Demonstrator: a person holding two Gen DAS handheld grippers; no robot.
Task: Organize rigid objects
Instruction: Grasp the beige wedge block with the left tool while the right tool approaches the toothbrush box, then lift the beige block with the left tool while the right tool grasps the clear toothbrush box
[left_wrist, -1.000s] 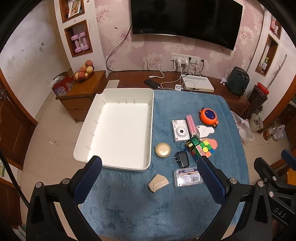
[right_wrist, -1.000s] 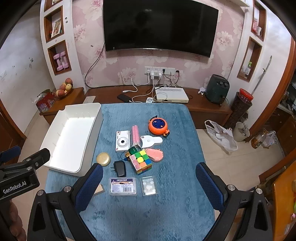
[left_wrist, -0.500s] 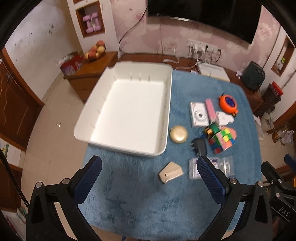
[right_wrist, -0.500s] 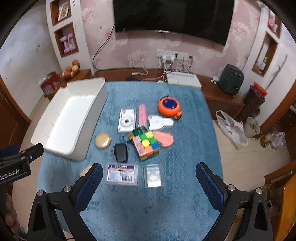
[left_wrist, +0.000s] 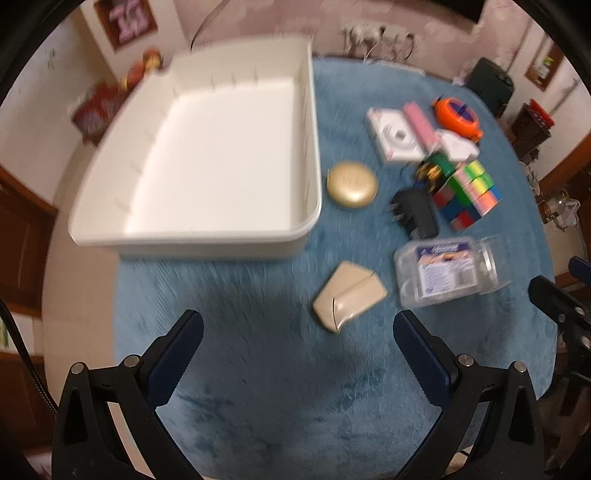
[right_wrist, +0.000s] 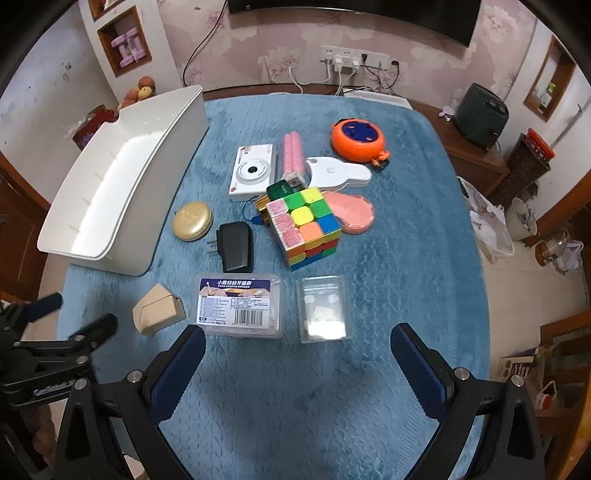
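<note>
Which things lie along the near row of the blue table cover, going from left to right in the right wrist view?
Beige wedge-shaped box → clear plastic box with a blue printed label → small clear plastic case.

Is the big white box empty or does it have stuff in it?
Empty. The white box shows only its bare white floor in both views; every object lies outside it on the blue cloth.
</note>
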